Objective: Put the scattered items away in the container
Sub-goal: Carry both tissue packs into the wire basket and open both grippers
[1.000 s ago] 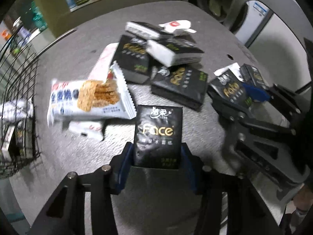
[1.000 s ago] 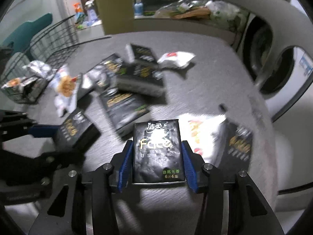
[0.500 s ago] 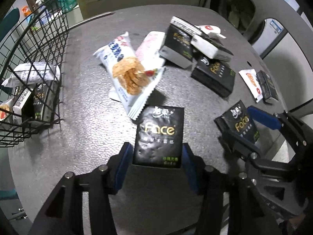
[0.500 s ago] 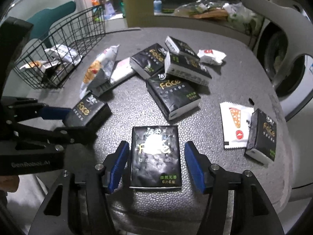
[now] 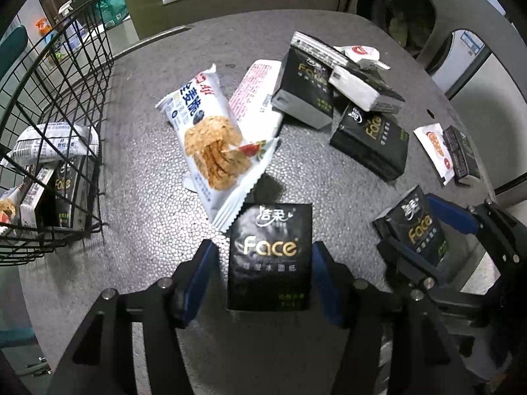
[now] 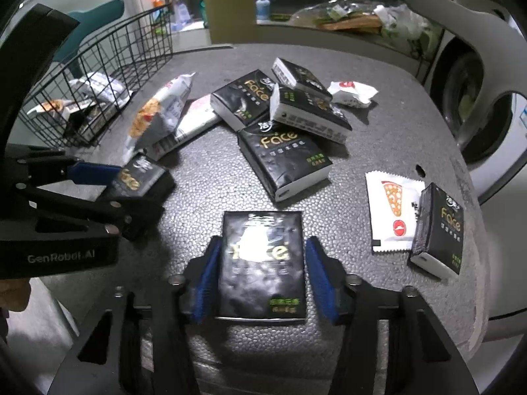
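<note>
My left gripper (image 5: 265, 276) is shut on a black Face tissue pack (image 5: 270, 256), held above the grey table (image 5: 148, 181). My right gripper (image 6: 260, 279) has a second black Face tissue pack (image 6: 262, 260) between its jaws, which stand slightly apart from the pack's sides. The black wire basket (image 5: 49, 125) is at the left and holds snack bags and a tissue pack. It shows at the far left in the right wrist view (image 6: 98, 75). Each gripper appears in the other's view, the right (image 5: 425, 230) and the left (image 6: 131, 181).
A cracker bag (image 5: 210, 141) and a pink-white packet (image 5: 257, 98) lie mid-table. Several black tissue packs (image 6: 283, 158) are piled behind them with a small white sachet (image 6: 352, 93). A pizza sachet (image 6: 392, 207) and another tissue pack (image 6: 438, 227) lie near the right edge.
Both grippers have pulled back and risen from the pile, each with its tissue pack. The left swung toward the basket. The right jaws have widened a little around their pack.
</note>
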The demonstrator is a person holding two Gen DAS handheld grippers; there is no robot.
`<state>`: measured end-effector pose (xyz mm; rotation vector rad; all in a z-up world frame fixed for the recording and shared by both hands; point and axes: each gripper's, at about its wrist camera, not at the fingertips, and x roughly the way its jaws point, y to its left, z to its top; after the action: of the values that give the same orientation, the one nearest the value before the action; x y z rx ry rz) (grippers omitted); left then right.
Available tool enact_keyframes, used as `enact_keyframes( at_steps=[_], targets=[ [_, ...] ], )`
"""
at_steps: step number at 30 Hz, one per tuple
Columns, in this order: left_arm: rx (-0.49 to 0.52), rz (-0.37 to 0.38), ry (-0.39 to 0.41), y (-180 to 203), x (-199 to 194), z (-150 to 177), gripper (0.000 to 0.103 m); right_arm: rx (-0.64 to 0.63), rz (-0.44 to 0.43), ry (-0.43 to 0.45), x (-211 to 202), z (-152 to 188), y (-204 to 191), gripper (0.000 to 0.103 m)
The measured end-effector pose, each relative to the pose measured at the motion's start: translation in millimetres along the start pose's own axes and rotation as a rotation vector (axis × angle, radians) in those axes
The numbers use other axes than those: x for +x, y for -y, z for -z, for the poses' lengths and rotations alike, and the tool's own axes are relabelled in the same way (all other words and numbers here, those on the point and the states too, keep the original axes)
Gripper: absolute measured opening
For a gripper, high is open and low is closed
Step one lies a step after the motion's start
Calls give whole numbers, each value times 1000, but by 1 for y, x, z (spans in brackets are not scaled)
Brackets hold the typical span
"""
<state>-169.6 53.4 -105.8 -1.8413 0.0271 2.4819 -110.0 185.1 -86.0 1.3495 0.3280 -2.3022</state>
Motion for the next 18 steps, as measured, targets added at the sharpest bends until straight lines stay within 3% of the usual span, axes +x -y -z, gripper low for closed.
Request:
enact_keyframes(
  at_steps=[2, 11, 18],
  targets=[
    [3, -11, 3, -3, 1, -1, 52, 1, -5, -3, 0, 0, 0, 47],
    [-18, 19, 12, -9, -17, 5, 52, -3, -16, 46, -26, -10, -10, 47],
    [-19, 70, 89, -19, -70, 11, 52, -18, -54, 139, -65, -38, -36, 47]
  ],
)
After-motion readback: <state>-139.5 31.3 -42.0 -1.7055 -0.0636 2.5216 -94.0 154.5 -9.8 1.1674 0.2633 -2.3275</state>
